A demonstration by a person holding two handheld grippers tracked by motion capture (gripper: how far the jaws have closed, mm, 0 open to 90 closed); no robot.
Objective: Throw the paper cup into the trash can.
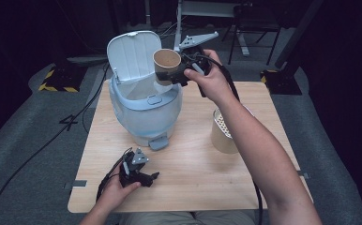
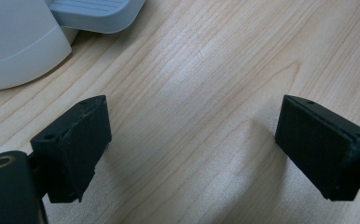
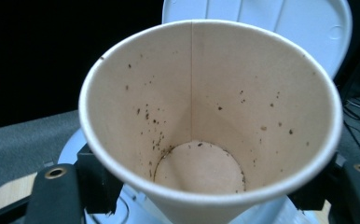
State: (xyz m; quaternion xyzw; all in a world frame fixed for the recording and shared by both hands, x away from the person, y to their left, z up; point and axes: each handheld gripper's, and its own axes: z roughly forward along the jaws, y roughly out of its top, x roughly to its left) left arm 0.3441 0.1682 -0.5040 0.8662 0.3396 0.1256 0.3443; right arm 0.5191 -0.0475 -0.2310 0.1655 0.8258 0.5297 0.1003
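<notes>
Over the open bin [image 1: 144, 105], near its raised lid [image 1: 132, 56], sits a paper cup [image 1: 166, 65], clamped across its wall by the right claw [image 1: 184, 70] and tipped so its mouth faces back toward the hand. Along that claw's own view, empty inside [image 3: 201, 116] save for dark specks stuck to the wall and a few around the bottom. Judged from the lean, could shed those last crumbs past the rim of the bin and onto the worktop [image 1: 193, 173] if tipped further before being centred over the opening. Thin paper under a side squeeze: too much grip could buckle the wall, and too little could let the cup slide out and drop beside the bin. Close to the lid too, so a careless swing could knock it shut or shove the bin. Down at the near edge of the worktop, resting under the person's left hand, the left claw [image 1: 139, 176], jaws wide apart with nothing between them but bare wood. To the right, partly behind the forearm, a second cup [image 1: 221, 133], well apart from the bin; looks at risk of being toppled by a low sweep of the arm.
</notes>
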